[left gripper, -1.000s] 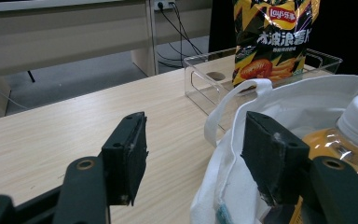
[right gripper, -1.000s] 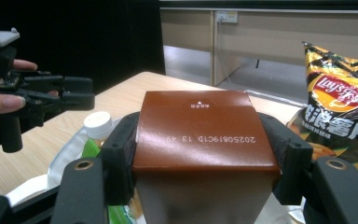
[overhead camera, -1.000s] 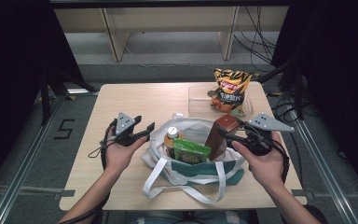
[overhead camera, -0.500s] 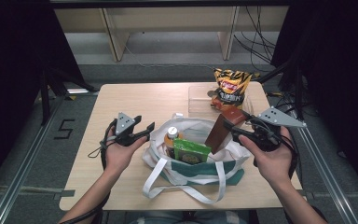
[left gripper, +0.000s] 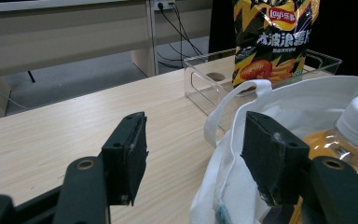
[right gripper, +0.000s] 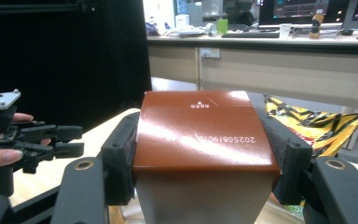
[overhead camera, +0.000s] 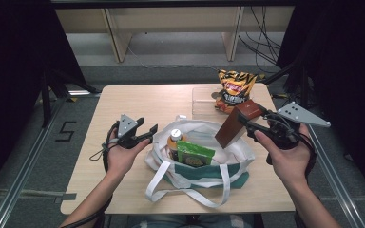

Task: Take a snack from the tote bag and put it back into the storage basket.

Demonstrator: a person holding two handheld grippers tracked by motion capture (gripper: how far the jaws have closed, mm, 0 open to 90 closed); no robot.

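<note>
A white tote bag [overhead camera: 204, 164] with a green band stands open on the wooden table [overhead camera: 138, 102]. Inside it are an orange drink bottle [overhead camera: 174, 138] with a white cap and a green packet [overhead camera: 195, 153]. My right gripper [overhead camera: 247, 121] is shut on a tilted brown carton [overhead camera: 236, 124], held above the bag's right rim. In the right gripper view the carton [right gripper: 200, 133] sits squeezed between both pads. My left gripper [overhead camera: 145, 134] hangs open at the bag's left rim. In the left gripper view the bag's cloth edge [left gripper: 230, 140] lies between the open jaws beside the bottle [left gripper: 354, 135].
A yellow chips bag [overhead camera: 235, 87] stands in a clear plastic tray [overhead camera: 202, 102] at the table's far right; the chips bag [left gripper: 272, 39] and the tray [left gripper: 205, 74] are in the left gripper view too. The bag's handles [overhead camera: 190, 192] trail toward the near table edge. Desks stand beyond.
My right gripper has risen with the brown carton and drifted a little right, lifting it higher above the bag. The left gripper has stayed where it was.
</note>
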